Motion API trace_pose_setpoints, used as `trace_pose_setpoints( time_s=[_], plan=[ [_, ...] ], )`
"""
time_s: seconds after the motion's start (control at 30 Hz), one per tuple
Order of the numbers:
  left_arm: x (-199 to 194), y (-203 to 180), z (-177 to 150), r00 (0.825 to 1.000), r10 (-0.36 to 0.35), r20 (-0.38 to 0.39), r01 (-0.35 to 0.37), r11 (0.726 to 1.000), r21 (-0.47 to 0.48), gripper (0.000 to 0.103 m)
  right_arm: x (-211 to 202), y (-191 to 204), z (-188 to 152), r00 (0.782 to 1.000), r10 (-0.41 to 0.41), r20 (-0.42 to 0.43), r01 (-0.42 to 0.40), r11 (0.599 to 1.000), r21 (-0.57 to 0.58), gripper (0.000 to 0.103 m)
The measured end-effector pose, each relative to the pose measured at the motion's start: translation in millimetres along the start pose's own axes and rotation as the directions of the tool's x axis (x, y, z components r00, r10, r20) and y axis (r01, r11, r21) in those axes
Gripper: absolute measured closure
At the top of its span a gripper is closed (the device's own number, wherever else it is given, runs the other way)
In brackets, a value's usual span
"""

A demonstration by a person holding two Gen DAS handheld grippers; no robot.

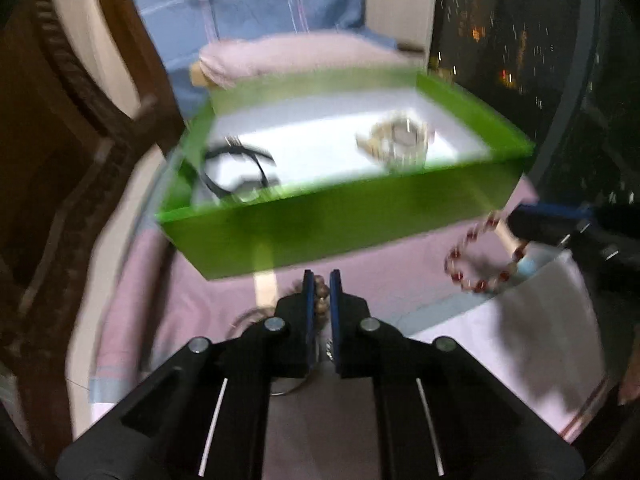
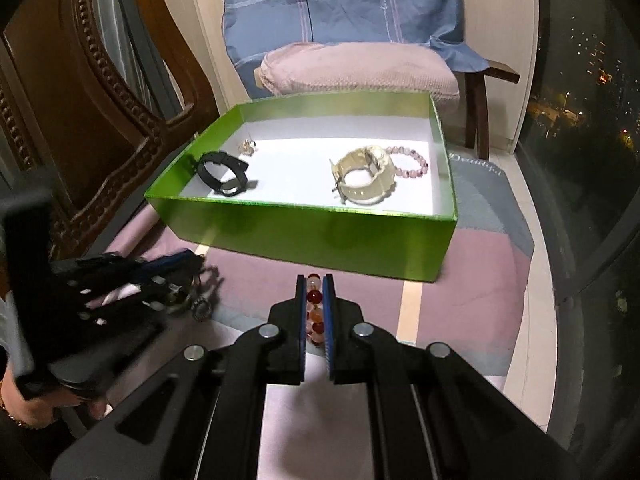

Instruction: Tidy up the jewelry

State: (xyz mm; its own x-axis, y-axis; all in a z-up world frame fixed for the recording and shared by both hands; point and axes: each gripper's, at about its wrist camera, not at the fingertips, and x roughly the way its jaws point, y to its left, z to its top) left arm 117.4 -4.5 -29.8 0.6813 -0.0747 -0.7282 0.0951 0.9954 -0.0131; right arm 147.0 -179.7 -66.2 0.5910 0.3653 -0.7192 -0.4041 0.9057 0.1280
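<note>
Both grippers angled down: L fingers (image 1: 307,292) pinched on brown-bead bracelet (image 1: 321,294), R fingers (image 2: 329,300) on red-bead bracelet (image 2: 314,296).

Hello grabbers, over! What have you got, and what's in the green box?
Right gripper shut on red bead bracelet. Left gripper shut on brown bead string. Green box holds black watch, cream watch, pink bracelet. Path clear.

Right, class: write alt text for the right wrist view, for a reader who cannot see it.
The right gripper is shut on a red and orange bead bracelet in front of an open green box. Inside lie a black watch, a cream watch and a pink bracelet. The left gripper is at far left.
</note>
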Motion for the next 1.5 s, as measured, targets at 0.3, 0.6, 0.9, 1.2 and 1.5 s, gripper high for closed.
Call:
trace_pose_setpoints(
  time_s=[0.3, 0.6, 0.9, 1.2, 1.5],
  plan=[
    [-113, 35, 13, 0.952, -0.096, 0.290, 0.124, 0.989, -0.079, 0.095, -60, 5, 4, 0.989, 0.061, 0.135, -0.061, 0.998, 0.000, 0.095],
    [-107, 33, 9, 0.968, -0.096, 0.233, 0.116, 0.991, -0.070, 0.095, -91, -2, 3, 0.978, 0.064, 0.196, -0.068, 0.998, 0.013, 0.095],
    [-105, 20, 8, 0.968, -0.116, 0.222, 0.127, 0.991, -0.039, 0.095, -89, 3, 2, 0.980, 0.067, 0.189, -0.069, 0.998, 0.004, 0.095],
    [-104, 17, 8, 0.970, -0.116, 0.213, 0.127, 0.991, -0.037, 0.095, -85, 2, 1, 0.982, 0.061, 0.178, -0.064, 0.998, 0.008, 0.095],
    [-104, 15, 7, 0.972, -0.115, 0.207, 0.125, 0.992, -0.036, 0.095, -82, 0, 0, 0.983, 0.055, 0.174, -0.057, 0.998, 0.009, 0.095]
  ],
)
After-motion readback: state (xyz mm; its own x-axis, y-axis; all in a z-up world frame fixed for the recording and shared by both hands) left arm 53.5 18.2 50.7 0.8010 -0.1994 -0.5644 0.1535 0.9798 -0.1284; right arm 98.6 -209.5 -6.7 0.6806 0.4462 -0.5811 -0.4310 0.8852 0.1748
